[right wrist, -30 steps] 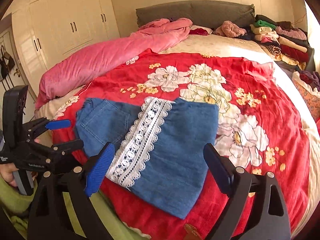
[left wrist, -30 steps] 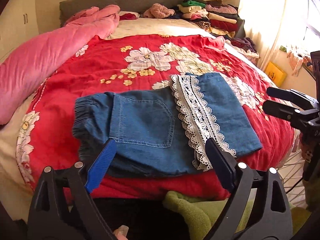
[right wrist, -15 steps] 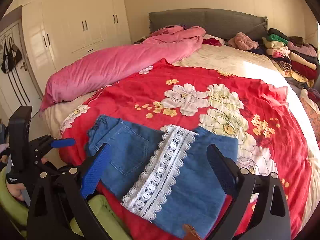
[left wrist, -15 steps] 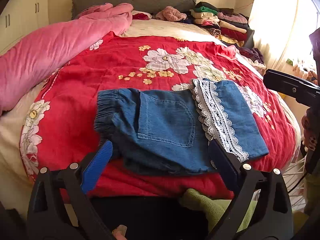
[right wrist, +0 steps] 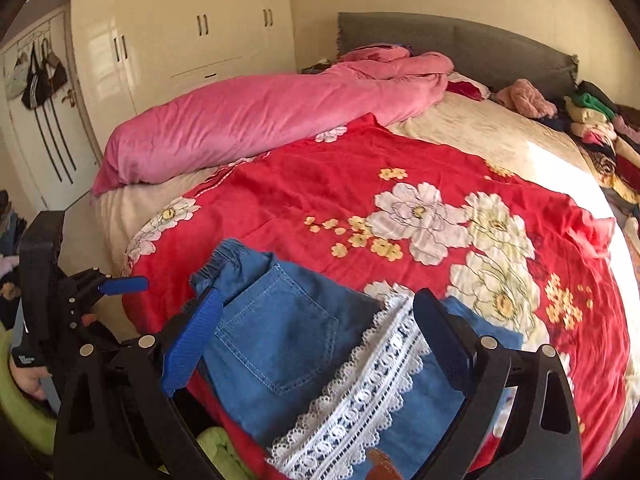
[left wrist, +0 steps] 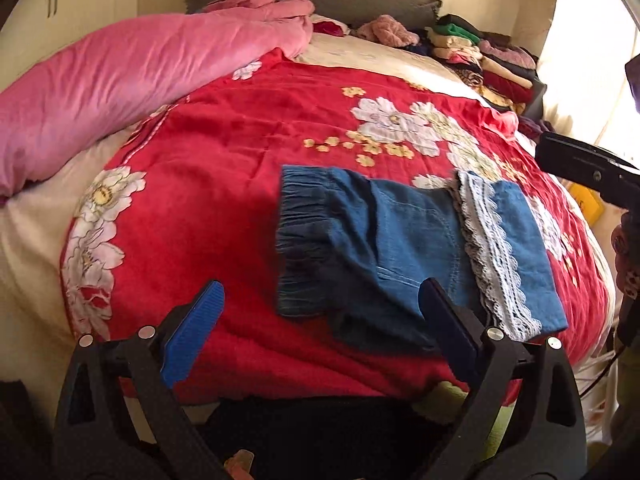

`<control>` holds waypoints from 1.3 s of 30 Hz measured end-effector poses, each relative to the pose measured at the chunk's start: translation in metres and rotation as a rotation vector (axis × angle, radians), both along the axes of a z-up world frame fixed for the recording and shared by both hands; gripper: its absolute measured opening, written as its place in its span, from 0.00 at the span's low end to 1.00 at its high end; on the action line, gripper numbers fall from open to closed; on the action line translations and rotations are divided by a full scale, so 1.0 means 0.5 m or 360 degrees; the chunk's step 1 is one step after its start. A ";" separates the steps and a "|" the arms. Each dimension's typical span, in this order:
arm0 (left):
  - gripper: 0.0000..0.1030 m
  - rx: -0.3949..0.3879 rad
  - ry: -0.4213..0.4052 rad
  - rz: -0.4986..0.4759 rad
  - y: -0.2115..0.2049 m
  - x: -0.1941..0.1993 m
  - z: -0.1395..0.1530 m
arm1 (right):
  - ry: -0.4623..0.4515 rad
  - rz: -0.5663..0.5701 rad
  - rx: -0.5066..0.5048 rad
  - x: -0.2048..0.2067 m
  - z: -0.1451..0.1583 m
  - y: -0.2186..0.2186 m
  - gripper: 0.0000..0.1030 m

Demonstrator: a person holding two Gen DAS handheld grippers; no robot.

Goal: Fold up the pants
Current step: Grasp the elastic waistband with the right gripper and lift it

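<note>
Left gripper (left wrist: 320,322): fingers (left wrist: 192,334) spread wide, nothing between them, hanging over the near edge of the red floral blanket (left wrist: 240,152). Its right-hand finger overlaps the near hem of the denim pants (left wrist: 384,240) in the left wrist view; contact cannot be told. Its blue-padded finger sits over bare blanket, well left of the pants. Right gripper (right wrist: 316,338): fingers (right wrist: 194,342) also wide apart and holding nothing, with the pants lying below and between them; the blue pad lines up near the elastic waistband, the dark finger over the white lace trim (right wrist: 360,392). The pants lie folded flat on the blanket near its front edge, back pocket facing up, waistband to the left, the lace-edged leg end doubled over onto the right part. Farther up the blanket come the large white and yellow flower prints. Left of the blanket, a long pink comforter (left wrist: 120,80) is bunched along the bed (right wrist: 480,136) side. Beyond the blanket, a grey headboard (right wrist: 480,48); at its right end, a stack of folded clothes (left wrist: 480,56). White wardrobe doors (right wrist: 192,40) stand left of the headboard.
</note>
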State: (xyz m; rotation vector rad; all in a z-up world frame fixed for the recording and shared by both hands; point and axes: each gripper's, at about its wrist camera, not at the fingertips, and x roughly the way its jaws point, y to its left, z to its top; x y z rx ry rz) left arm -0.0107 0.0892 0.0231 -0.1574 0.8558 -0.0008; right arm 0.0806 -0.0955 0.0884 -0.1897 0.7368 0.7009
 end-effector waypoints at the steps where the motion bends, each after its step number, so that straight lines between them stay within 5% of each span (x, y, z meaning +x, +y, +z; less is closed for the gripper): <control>1: 0.89 -0.0015 0.0005 0.0011 0.007 0.001 -0.004 | 0.0012 0.0018 -0.0003 0.006 -0.004 0.010 0.93; 10: 0.88 -0.0080 0.0072 0.0052 0.030 0.028 -0.056 | 0.0145 0.0226 -0.0051 0.069 -0.052 0.123 0.93; 15: 0.52 -0.0228 0.0119 -0.0028 0.035 0.041 -0.083 | 0.0247 0.0316 -0.0106 0.114 -0.101 0.192 0.93; 24: 0.50 -0.0276 0.0136 -0.0060 0.036 0.039 -0.093 | 0.0520 0.0490 -0.0149 0.164 -0.182 0.293 0.91; 25: 0.50 -0.0273 0.0136 -0.0059 0.036 0.040 -0.095 | 0.0555 0.0493 -0.0165 0.170 -0.195 0.300 0.90; 29: 0.50 -0.0261 0.0136 -0.0056 0.034 0.039 -0.094 | 0.0670 0.0573 -0.0104 0.173 -0.220 0.307 0.47; 34: 0.51 -0.0250 0.0135 -0.0056 0.033 0.038 -0.092 | 0.0613 0.0557 -0.0075 0.159 -0.201 0.281 0.31; 39: 0.61 -0.0220 0.0116 -0.0039 0.033 0.037 -0.087 | 0.0594 0.0515 0.0077 0.151 -0.165 0.216 0.29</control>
